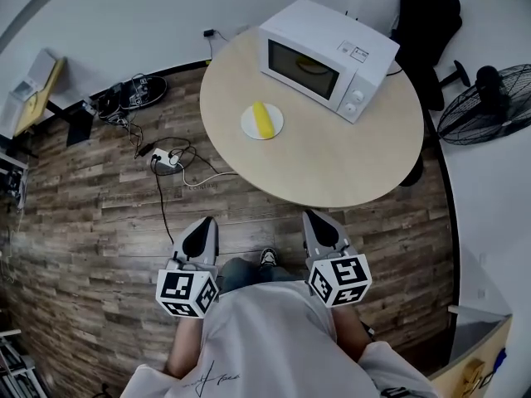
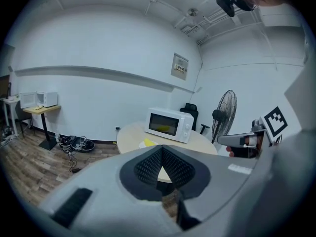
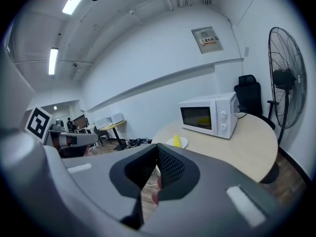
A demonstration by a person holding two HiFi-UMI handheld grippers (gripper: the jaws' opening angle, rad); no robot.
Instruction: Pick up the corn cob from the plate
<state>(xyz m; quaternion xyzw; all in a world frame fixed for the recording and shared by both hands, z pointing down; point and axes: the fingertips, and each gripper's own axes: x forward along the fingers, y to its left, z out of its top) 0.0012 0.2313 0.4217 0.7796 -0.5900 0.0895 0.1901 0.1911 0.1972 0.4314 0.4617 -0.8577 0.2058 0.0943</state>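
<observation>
The yellow corn cob (image 1: 262, 119) lies on a small white plate (image 1: 248, 126) on the round worktop (image 1: 332, 168), just in front of the white microwave (image 1: 328, 56). The left gripper (image 1: 205, 225) and the right gripper (image 1: 315, 220) hang side by side over the wooden floor (image 1: 99, 222). They are short of the worktop's near edge and well apart from the cob, each with its fingers closed tip to tip on nothing.

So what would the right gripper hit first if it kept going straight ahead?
Probably the near edge of the round table, short of the plate holding the corn cob, though it might pass just under; depth is unclear.
</observation>
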